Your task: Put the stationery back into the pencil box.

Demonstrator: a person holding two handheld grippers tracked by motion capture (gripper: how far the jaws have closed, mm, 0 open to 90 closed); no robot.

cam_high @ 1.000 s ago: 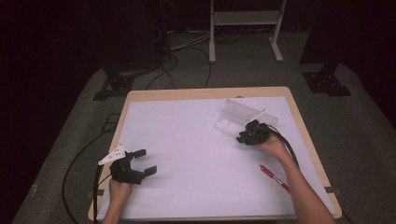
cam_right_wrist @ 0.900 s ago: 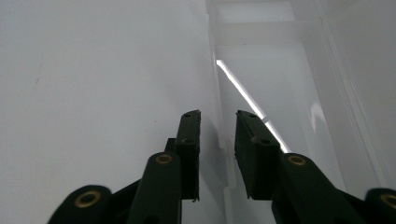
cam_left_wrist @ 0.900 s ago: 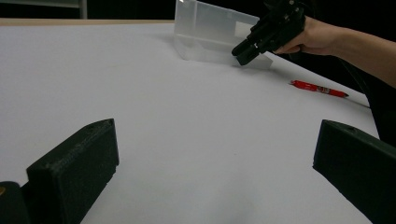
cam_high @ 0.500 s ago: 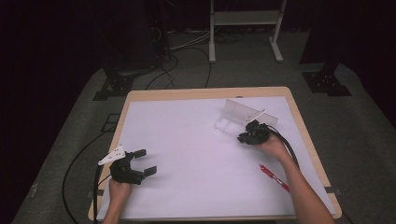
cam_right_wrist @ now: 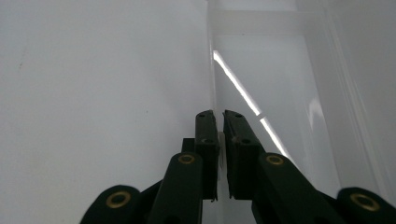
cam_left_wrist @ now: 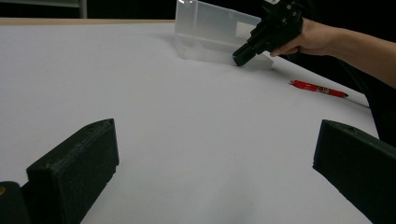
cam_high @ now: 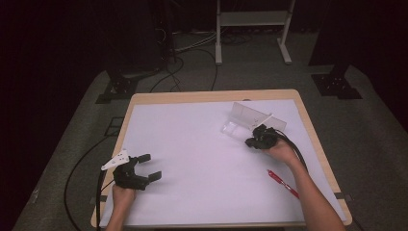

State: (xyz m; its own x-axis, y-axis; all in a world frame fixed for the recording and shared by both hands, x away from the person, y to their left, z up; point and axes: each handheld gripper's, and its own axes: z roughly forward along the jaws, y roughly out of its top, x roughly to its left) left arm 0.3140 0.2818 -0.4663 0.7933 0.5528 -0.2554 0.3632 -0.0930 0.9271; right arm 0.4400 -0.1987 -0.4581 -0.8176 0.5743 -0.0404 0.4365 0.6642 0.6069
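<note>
high view: a table (cam_high: 192, 144) with a white top and wooden rim, seen from the person's side. a clear plastic box (cam_high: 252, 120) lies toward 1 o'clock from the table's middle, its lid standing open on the far side. the right gripper (cam_high: 253, 142) sits at the box's near edge, at 6 o'clock of the box, held in the right hand (cam_high: 281, 151), its cable looping back along the forearm. a red pen (cam_high: 283, 183) lies on the white top at 5 o'clock of that hand, apart from it.

the left gripper (cam_high: 146, 167) rests at 8 o'clock from the table's middle, well apart from the box, with the left hand (cam_high: 122, 192) behind it and the grey plate on top. its jaws are spread wide with nothing between them.

left gripper view: the two black jaws stand far apart at the lower corners, over bare white surface. the box (cam_left_wrist: 210, 32) appears at 12 o'clock, with the right gripper (cam_left_wrist: 240, 56) touching its front edge; the pen (cam_left_wrist: 317, 88) lies at 2 o'clock.

right gripper view: the jaws are clenched on a thin clear wall of the box (cam_right_wrist: 280, 93), the wall running up from between the pads toward 12 o'clock. the box's tray lies on the right of that wall, the white tabletop (cam_right_wrist: 93, 84) on the left.
</note>
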